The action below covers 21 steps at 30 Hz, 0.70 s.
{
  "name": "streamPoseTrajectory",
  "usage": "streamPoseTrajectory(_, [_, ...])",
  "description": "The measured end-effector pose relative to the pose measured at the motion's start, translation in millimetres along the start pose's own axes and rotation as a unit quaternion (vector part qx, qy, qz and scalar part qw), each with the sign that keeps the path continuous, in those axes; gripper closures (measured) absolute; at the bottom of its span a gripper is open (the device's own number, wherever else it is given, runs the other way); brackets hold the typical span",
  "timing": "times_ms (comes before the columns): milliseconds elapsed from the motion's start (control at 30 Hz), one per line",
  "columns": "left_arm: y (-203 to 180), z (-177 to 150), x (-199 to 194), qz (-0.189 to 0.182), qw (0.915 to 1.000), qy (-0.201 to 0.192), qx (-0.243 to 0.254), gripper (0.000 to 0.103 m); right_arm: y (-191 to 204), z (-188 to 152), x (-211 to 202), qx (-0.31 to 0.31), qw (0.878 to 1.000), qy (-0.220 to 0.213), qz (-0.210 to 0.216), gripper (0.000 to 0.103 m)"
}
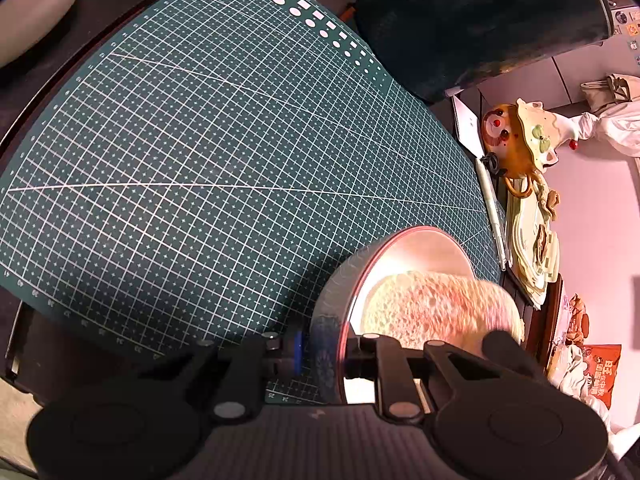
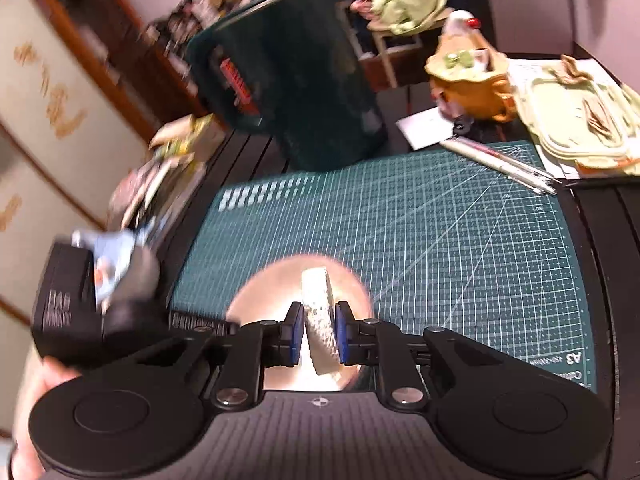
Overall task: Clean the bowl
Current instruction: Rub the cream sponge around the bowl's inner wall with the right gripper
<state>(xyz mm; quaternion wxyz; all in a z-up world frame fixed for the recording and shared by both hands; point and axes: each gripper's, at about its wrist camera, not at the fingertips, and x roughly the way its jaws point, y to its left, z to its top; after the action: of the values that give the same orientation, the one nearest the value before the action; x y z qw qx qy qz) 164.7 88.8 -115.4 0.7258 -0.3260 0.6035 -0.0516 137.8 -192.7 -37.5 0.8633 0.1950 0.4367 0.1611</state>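
Observation:
A shiny metal bowl (image 1: 352,280) is tilted on its side over the green cutting mat (image 1: 224,152), its rim clamped by my left gripper (image 1: 324,354), which is shut on it. A pale porous sponge (image 1: 436,308) fills the bowl's inside, blurred by motion. In the right wrist view my right gripper (image 2: 318,332) is shut on the sponge (image 2: 318,308), held edge-on between the blue pads (image 2: 294,334). Behind the sponge lies the bowl's bright inside (image 2: 260,300). The left gripper's body (image 2: 80,304) shows blurred at the left.
A dark green bin (image 2: 296,80) stands at the mat's far edge. An orange teapot-like figure (image 2: 472,80), pale green lidded containers (image 2: 576,120), paper and pens (image 2: 504,162) crowd the mat's right side. A snack packet (image 1: 600,372) lies beyond the table edge.

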Motion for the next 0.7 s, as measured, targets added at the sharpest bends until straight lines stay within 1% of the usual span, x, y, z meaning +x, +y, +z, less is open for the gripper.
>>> streamPoseTrajectory(100, [1.0, -0.7, -0.7, 0.0, 1.0, 0.0, 0.0, 0.086, -0.3, 0.8, 5.6, 0.017, 1.0, -0.015, 0.012, 0.087])
streamPoseTrajectory(333, [3.9, -2.2, -2.0, 0.0, 1.0, -0.002, -0.001, 0.086, 11.0, -4.1, 17.9, 0.015, 0.999, -0.031, 0.03, 0.087])
streamPoseTrajectory(500, [4.5, -2.7, -2.5, 0.0, 1.0, -0.001, -0.001, 0.086, 16.3, -7.1, 20.3, -0.003, 0.999, -0.027, 0.021, 0.087])
streamPoseTrajectory(533, [4.1, -2.7, -2.6, 0.0, 1.0, -0.001, -0.001, 0.085, 16.9, -7.6, 20.2, -0.006, 0.999, -0.025, 0.019, 0.089])
streamPoseTrajectory(700, [5.2, -2.5, -3.0, -0.001, 1.0, 0.0, -0.002, 0.085, 20.0, -9.9, 19.7, -0.021, 1.0, -0.017, 0.009, 0.09])
